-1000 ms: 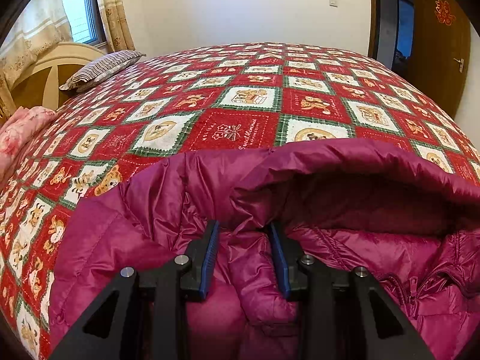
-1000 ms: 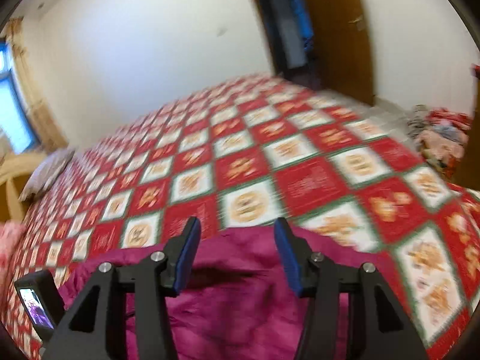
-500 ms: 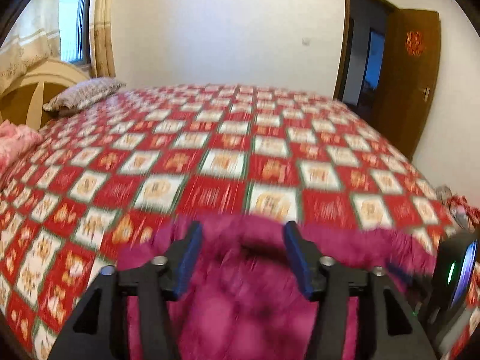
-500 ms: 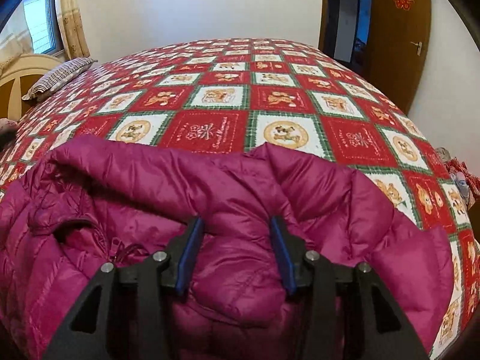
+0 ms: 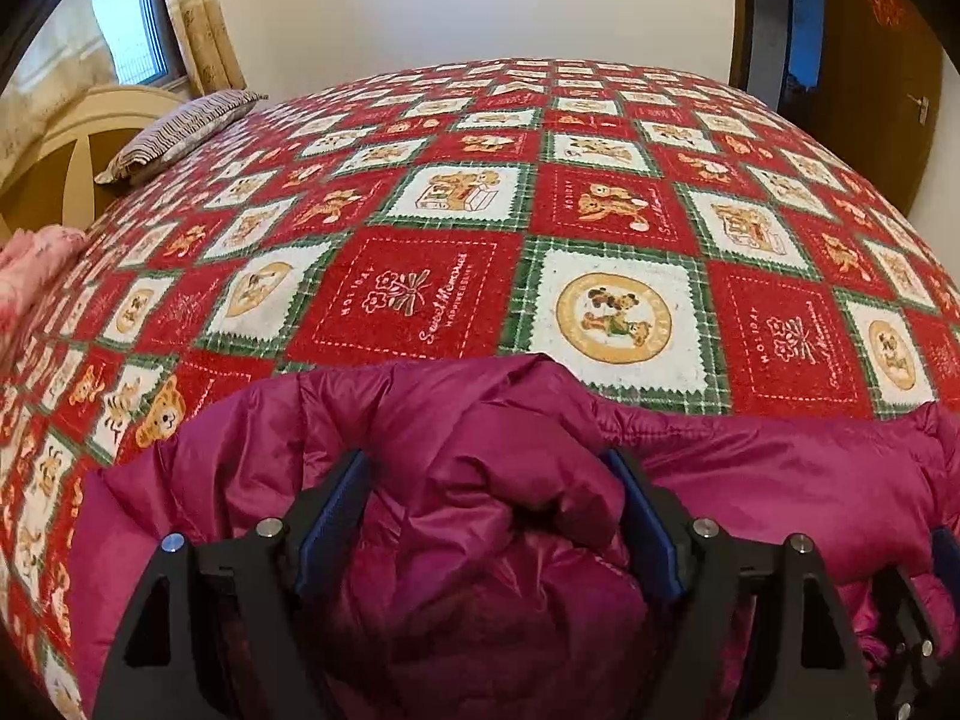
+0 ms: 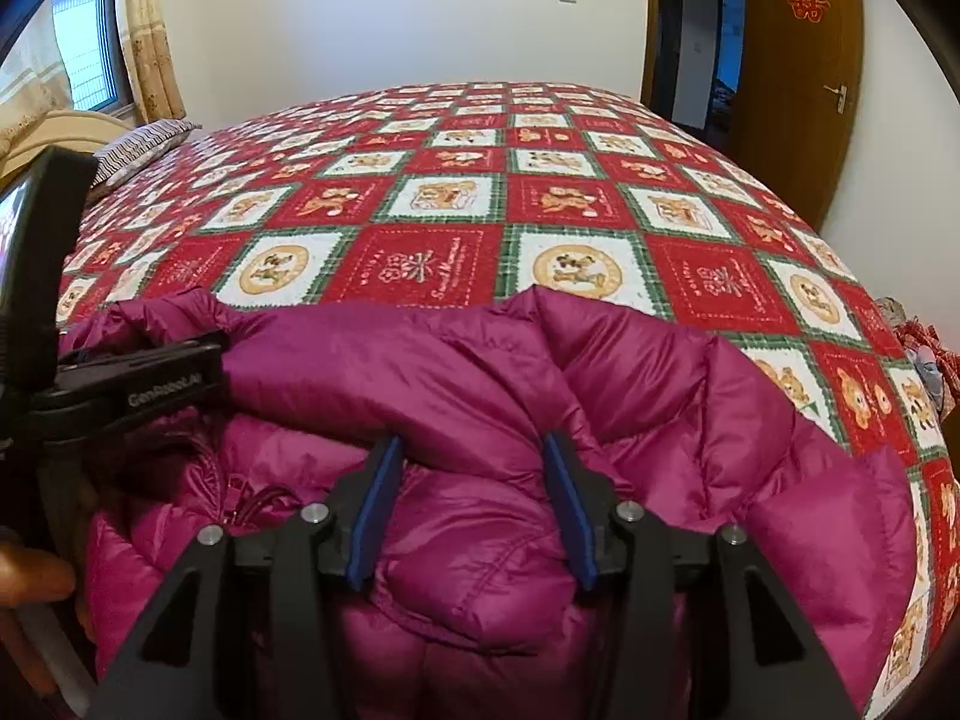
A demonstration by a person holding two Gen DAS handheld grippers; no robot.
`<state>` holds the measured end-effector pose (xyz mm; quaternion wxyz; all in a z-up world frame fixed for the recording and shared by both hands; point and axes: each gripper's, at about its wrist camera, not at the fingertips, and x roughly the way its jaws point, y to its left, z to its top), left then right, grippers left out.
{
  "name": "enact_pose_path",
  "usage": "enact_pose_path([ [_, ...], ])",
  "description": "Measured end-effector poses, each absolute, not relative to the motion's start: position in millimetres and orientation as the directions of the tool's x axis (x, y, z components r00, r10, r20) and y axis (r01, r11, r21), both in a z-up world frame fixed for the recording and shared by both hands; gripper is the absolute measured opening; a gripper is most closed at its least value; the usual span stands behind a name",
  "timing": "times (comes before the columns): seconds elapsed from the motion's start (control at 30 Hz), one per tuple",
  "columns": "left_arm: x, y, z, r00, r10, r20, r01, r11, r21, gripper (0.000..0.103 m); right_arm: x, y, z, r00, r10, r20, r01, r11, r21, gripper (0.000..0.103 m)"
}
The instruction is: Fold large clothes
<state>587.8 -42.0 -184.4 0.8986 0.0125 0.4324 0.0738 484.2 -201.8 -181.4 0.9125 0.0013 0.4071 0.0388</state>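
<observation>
A magenta down jacket (image 5: 456, 420) lies bunched at the near edge of the bed; it also fills the near part of the right wrist view (image 6: 456, 372). My left gripper (image 5: 489, 474) is open, its jaws wide apart with a puffy fold of the jacket between them. My right gripper (image 6: 471, 456) is open too, its blue pads on either side of a fold, not clamped. The left gripper's body shows at the left of the right wrist view (image 6: 138, 378), resting on the jacket. A zipper (image 6: 234, 498) shows near it.
The bed is covered by a red, green and white teddy-bear quilt (image 5: 540, 228). A striped pillow (image 5: 180, 132) and a beige headboard (image 5: 66, 144) are at far left, pink bedding (image 5: 30, 264) at left. A brown door (image 6: 798, 60) stands at right.
The left gripper lifted off the jacket, swung up, then came back down with wider jaws over another fold. The right gripper dropped onto the jacket and stays over a fold.
</observation>
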Motion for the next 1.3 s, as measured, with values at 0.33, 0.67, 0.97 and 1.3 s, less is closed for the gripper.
enact_pose_path([
  [0.33,504.0,-10.8,-107.3,0.748,-0.153,-0.646,0.076,0.986,-0.145,0.081,435.9,-232.1,-130.6,0.727,0.206,-0.654,-0.099,0.975,0.198,0.054],
  [0.67,330.0,74.5,-52.8,0.754,-0.338,-0.564,0.290,0.941,-0.177,0.081,270.5,-297.4,-72.8,0.772,0.177,-0.611,-0.099,0.982,0.160,0.060],
  [0.97,193.8,132.6,-80.5,0.734,-0.317,-0.601,0.249,0.948,-0.196,0.085,140.5,-310.6,-94.6,0.686,0.100,-0.721,-0.066,0.995,0.076,0.075],
  [1.3,138.9,140.5,-162.1,0.618,-0.303,-0.725,0.130,0.950,-0.285,0.086,109.3,-293.3,-167.2,0.511,0.194,-0.838,-0.097,0.981,0.168,0.074],
])
